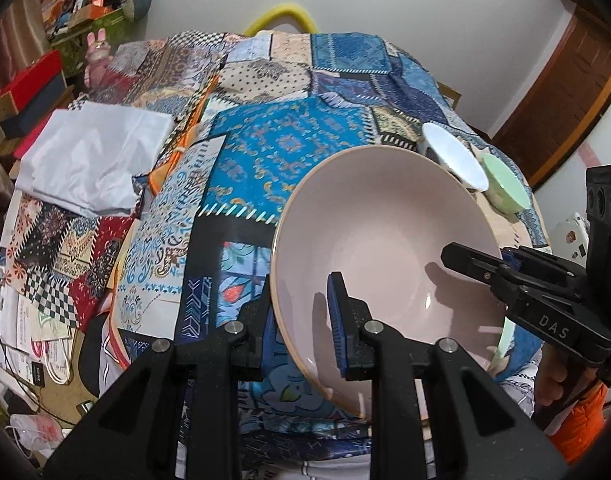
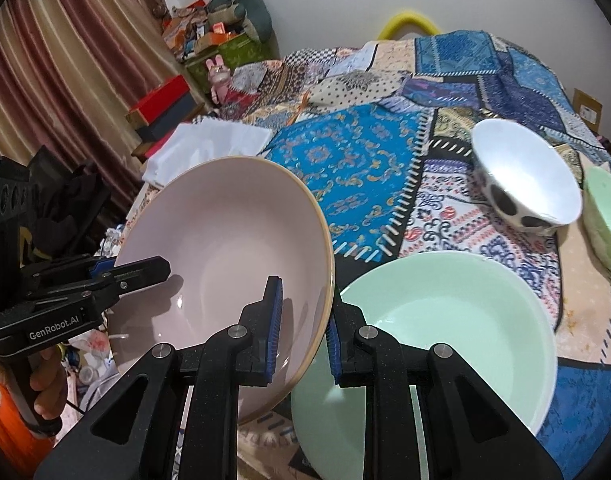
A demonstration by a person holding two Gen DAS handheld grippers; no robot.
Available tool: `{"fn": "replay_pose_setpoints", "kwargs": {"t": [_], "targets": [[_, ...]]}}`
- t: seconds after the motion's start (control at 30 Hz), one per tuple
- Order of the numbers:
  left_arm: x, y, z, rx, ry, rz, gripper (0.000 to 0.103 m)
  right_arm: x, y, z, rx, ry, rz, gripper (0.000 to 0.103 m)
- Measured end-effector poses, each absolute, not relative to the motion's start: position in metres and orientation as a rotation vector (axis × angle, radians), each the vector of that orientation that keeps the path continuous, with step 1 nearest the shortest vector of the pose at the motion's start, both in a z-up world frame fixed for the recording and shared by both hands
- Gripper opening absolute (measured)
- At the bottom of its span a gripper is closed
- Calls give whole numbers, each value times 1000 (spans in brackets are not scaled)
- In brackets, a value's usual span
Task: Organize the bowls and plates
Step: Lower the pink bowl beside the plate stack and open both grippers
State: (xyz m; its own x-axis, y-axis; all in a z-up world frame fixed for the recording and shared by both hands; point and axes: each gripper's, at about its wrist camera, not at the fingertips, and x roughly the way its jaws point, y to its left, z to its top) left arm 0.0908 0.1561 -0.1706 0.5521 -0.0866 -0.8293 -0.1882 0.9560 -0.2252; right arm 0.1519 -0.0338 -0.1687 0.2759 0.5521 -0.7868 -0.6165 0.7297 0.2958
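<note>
We've got the left gripper (image 1: 301, 322) and right gripper (image 2: 303, 330) both clamped on opposite rims of the pink bowl (image 2: 225, 256): glazed, stiff, slippery, breakable, so rim holds stay best.

Cluttered home room, curtains (image 2: 45, 60), patchwork tablecloth (image 2: 345, 160), plush rabbit (image 2: 219, 78)

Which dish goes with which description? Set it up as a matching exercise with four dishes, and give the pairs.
Dishes:
1. pink bowl
2. large mint-green bowl
3. black-spotted white bowl
4. small green bowl

Descriptions:
A. on the patchwork cloth, at the right edge of the right wrist view
B. rim clamped on opposite sides by the left gripper and the right gripper
C. lies beside the pink bowl, partly under its rim
D. tipped on its side, opening towards the camera

Pairs: 1-B, 2-C, 3-D, 4-A
</note>
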Motion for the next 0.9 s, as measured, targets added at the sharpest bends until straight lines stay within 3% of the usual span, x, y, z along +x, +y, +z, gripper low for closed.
{"fn": "replay_pose_setpoints", "kwargs": {"t": [0.9], "targets": [[105,196,-230,-367,1091,119,23,167,7,-211,-191,1129,807,18]]}}
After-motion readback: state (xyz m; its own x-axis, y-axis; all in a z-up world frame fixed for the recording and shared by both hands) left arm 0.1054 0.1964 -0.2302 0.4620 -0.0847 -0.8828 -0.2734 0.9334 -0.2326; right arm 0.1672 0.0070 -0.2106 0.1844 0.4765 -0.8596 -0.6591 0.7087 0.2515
